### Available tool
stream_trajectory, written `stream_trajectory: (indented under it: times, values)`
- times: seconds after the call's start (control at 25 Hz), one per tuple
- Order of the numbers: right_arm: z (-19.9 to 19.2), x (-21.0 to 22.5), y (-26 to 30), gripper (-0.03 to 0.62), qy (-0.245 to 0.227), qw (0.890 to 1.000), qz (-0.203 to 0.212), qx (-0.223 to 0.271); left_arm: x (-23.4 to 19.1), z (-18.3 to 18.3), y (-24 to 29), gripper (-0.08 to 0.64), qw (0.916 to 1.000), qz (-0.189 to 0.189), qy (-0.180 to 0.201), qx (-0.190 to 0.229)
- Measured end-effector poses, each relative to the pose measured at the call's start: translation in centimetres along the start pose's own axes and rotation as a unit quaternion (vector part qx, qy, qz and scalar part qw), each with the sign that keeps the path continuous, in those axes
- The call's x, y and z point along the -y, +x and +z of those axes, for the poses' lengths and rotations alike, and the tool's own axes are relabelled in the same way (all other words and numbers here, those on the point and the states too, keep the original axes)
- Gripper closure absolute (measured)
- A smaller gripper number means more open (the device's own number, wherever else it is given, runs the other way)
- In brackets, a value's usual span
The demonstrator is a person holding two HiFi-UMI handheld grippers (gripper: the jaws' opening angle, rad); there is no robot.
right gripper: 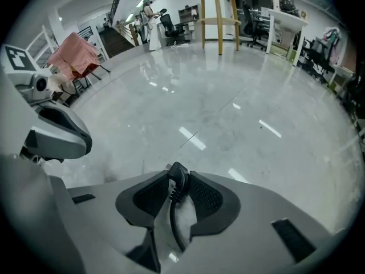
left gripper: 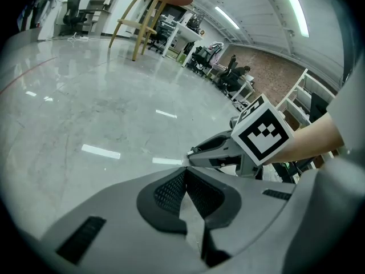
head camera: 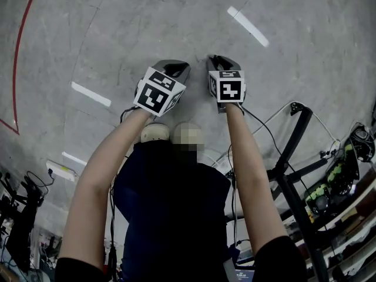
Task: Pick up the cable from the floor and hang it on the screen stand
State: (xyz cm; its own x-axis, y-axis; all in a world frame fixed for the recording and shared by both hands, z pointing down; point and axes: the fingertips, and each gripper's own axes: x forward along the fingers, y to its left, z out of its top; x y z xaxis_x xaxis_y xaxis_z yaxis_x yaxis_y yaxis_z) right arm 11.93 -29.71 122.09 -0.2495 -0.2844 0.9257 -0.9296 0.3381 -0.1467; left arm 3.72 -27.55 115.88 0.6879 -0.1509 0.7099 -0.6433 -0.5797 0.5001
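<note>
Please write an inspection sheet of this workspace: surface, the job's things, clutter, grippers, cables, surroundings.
Surface: grey glossy floor with a red line at the left.
Job's things: cable, its end between the right gripper's jaws; black stand at the person's right.
Clutter: green and black gear at the far right.
Grippers: left gripper shut, empty; right gripper shut on the cable.
Cables: thin cords on the floor by the stand; power strip at the left.
Surroundings: wooden table, office chairs, pink cloth.
</note>
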Motion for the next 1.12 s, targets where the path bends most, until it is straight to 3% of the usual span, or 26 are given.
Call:
stream_trajectory:
  times: [0.2,0.36,0.56,0.92,1.12]
  values:
    - [-0.3,-0.2,0.1,0.463,-0.017,1.000,0.001,-0.004,0.4,-0.5,0.3,0.552,1.0000,-0.003,-0.001,-0.004]
    - [-0.9,-0.6,-0.5,0.463,0.027,0.999,0.033,-0.008,1.2,-0.7,-0.2,0.552,0.9999,-0.004,0.000,-0.015]
    - [-1.6,-1.1,-3.2,0.463,0.040,0.999,0.032,-0.012,2.0,-1.4,-2.1,0.552,0.9994,-0.001,-0.019,-0.030]
    - [-1.7,-3.0,-9.3,0.463,0.026,0.999,0.030,-0.009,5.2,-0.9,-5.7,0.552,0.9985,-0.004,-0.030,-0.046]
    - [0.6,-5.0,-12.4,0.463,0.000,0.999,0.048,-0.007,5.5,1.0,-8.8,0.552,0.9967,0.032,-0.069,-0.030]
